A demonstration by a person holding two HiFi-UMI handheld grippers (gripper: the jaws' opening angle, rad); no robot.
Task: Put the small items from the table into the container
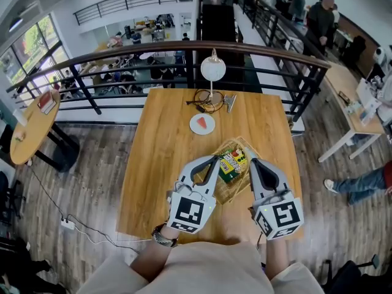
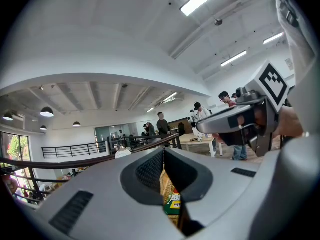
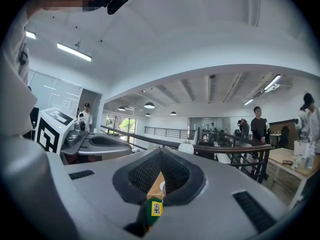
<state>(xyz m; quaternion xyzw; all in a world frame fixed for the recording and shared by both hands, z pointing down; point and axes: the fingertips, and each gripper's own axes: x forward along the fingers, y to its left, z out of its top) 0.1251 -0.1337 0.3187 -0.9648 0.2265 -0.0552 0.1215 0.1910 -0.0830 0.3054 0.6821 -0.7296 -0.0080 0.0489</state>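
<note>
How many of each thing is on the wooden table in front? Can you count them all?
Lamp: 1
Cable tangle: 1
Grey clip-like thing: 1
Plate: 1
Red slice: 1
Basket: 1
Green packet: 1
Total: 7

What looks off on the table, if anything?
Nothing is spilled or broken. The woven basket sits skewed to the edges of the table, with a green-and-yellow packet lying across it at a slant. A loose cable is tangled by the base of the lamp.
</note>
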